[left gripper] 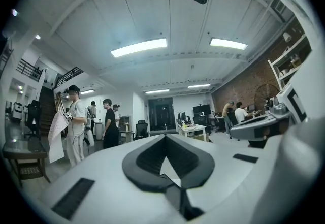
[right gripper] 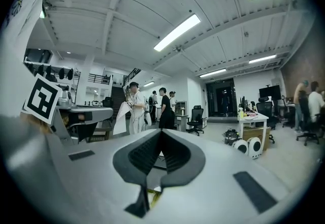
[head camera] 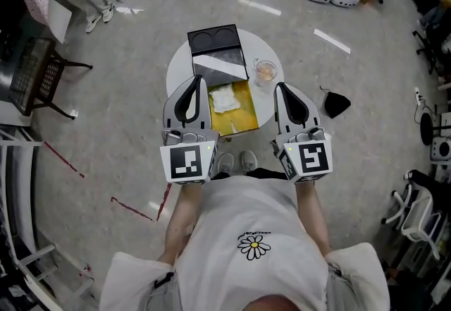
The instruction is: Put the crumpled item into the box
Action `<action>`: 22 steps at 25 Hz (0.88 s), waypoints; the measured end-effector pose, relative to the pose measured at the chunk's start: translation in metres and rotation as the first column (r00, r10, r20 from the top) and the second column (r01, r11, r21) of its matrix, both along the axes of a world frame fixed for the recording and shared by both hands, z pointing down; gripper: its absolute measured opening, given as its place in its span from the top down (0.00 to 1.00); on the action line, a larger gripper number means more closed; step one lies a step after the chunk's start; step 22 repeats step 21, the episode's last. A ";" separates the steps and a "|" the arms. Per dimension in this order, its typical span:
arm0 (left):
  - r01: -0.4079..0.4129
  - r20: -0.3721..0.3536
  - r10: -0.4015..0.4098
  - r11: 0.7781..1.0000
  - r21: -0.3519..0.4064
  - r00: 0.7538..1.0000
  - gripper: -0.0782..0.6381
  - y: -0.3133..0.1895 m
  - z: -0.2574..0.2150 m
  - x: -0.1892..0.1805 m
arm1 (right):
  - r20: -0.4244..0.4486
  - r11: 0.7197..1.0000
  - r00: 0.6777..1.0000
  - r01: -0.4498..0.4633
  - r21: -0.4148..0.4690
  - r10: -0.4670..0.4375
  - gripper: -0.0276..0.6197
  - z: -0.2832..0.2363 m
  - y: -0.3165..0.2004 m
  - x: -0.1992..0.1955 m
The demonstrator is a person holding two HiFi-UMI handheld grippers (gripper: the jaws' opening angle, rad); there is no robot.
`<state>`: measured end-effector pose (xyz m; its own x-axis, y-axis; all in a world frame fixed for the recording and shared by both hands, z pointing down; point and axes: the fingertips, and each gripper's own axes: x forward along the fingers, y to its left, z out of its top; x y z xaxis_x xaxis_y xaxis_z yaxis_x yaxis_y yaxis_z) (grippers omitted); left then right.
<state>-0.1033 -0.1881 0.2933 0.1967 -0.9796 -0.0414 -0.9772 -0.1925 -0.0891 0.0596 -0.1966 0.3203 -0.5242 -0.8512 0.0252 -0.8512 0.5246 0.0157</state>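
Left tool (head camera: 199, 81) closed, empty, just left of box (head camera: 244, 111). Crumpled item (head camera: 224, 99) inside box on table (head camera: 180, 67), looks placed. Glass (head camera: 265, 71) just right of box. Right tool (head camera: 280, 87) closed, empty, further right. Pull both straight back, no clipping box or glass.

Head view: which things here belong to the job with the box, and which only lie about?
Job: crumpled item, already inside; box.
Lying about: glass on the table; black bag on the floor.
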 end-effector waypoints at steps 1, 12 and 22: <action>0.001 0.001 -0.001 1.000 0.002 1.000 0.89 0.000 -0.001 -0.001 | -0.001 1.000 1.000 0.002 0.003 -0.002 0.95 -0.001 0.000 -0.001; -0.001 -0.006 0.001 1.000 -0.007 1.000 0.89 -0.003 0.003 0.001 | -0.011 1.000 1.000 0.017 0.013 -0.017 0.95 0.002 -0.001 -0.003; 0.011 -0.013 -0.011 1.000 -0.018 1.000 0.89 -0.010 0.007 -0.003 | -0.015 1.000 1.000 0.013 0.010 -0.013 0.95 0.002 -0.009 -0.001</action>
